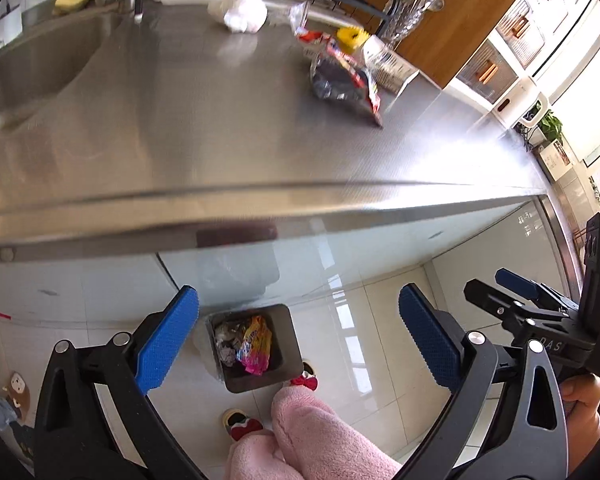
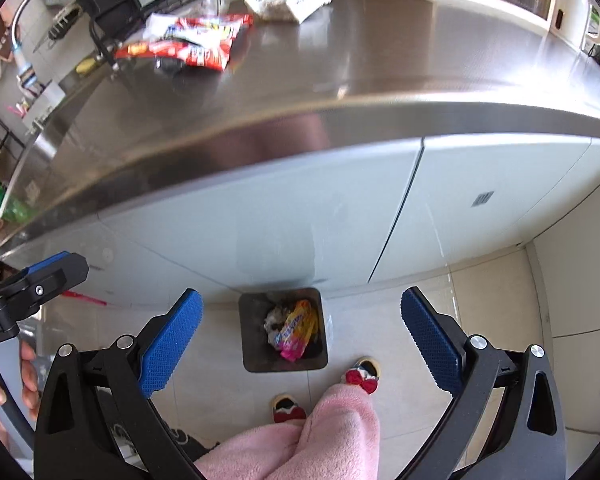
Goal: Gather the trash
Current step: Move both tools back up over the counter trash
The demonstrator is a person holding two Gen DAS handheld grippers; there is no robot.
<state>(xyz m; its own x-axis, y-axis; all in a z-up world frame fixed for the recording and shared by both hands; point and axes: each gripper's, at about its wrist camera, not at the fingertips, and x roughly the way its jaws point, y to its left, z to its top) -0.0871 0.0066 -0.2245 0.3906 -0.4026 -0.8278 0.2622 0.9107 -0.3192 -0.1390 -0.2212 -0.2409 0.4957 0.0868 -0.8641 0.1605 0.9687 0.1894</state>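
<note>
bin part filled – wrappers, tissue left on surface; left claw, right claw released, empty.

Stainless steel surface spans the upper field, sink at ten o'clock. Pale cabinet doors stand below it. Glossy cream floor tiles. Wooden panel at one o'clock; strong daylight at three o'clock.
</note>
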